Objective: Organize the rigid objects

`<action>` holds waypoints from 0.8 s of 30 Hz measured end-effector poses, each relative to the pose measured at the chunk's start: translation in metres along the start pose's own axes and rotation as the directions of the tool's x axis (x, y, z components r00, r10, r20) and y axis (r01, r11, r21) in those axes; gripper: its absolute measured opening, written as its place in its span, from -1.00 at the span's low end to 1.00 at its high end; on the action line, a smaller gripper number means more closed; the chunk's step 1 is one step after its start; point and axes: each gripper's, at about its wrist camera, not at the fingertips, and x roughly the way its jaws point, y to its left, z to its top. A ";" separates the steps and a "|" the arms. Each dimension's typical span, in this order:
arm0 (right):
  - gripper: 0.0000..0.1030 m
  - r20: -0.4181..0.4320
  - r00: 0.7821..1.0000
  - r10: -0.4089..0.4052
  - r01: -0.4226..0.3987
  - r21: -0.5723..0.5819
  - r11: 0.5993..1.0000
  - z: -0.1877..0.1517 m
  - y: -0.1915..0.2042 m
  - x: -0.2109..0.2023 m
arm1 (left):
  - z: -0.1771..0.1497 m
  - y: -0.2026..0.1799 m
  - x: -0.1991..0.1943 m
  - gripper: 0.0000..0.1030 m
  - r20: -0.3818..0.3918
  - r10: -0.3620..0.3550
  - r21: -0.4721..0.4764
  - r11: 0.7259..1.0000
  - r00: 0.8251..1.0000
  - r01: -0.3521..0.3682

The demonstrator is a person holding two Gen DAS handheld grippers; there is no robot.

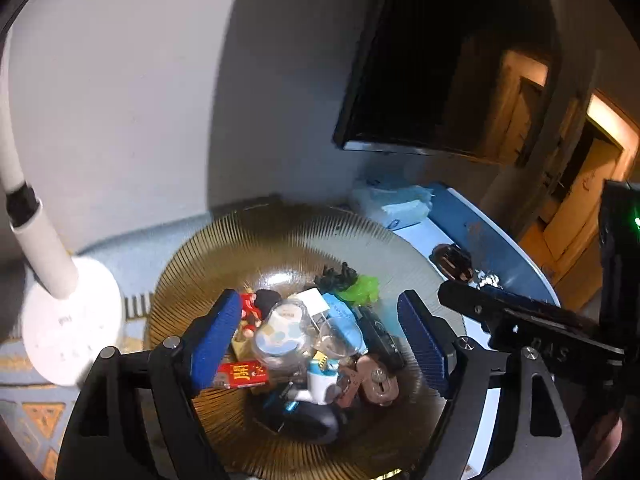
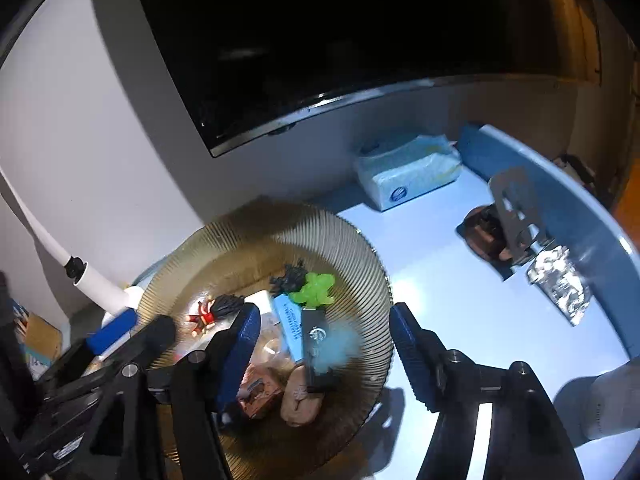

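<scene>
Amber ribbed glass dish (image 1: 192, 280) on a pale blue tabletop (image 2: 460, 300), heaped with small hard odds and ends. Near the middle, a clear plastic tub (image 1: 280, 332) with a pale lid; beside it a light blue box (image 1: 342, 316), a white block (image 1: 314, 300), a red packet (image 1: 242, 374) with gold lettering, a small red figure (image 1: 250, 314), a green toy (image 2: 314, 290), a black stick-like gadget (image 2: 316, 344) and brownish lumps (image 2: 300, 400) toward the near rim. Likely light and stiff, all of it; the tub and the dish probably slick and breakable, so best pinched across flat sides, the boxes by their long edges, never the dish by its thin fluted rim.

Left claw (image 1: 320, 344) poised over the heap, blue pads spread wide, nothing between them pressed or gripped. Right claw (image 2: 324, 352) likewise parted above the dish's right half, straddling the black gadget without touching it, empty. No hold taken yet on either side.

Farther out: a tissue pack (image 2: 404, 178) by the wall, a metal stand (image 2: 518, 216) over a brown object, a crumpled foil wrapper (image 2: 560, 284), a white lamp base (image 1: 72, 320) to the left, a dark screen (image 2: 320, 40) above.
</scene>
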 end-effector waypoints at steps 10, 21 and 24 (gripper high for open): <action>0.27 0.031 0.994 0.102 -0.101 -0.042 0.994 -0.021 0.041 -0.051 | -0.011 0.026 -0.090 0.53 0.071 0.038 -0.002 0.999 0.997 -0.038; 0.28 0.025 0.973 0.229 -0.218 -0.229 0.949 -0.078 0.144 -0.136 | -0.036 0.066 -0.258 0.76 0.271 0.182 -0.053 0.983 0.945 -0.174; 0.39 0.042 0.970 0.239 -0.219 -0.273 0.937 -0.097 0.166 -0.152 | -0.055 0.081 -0.285 0.79 0.248 0.301 -0.084 0.954 0.921 -0.289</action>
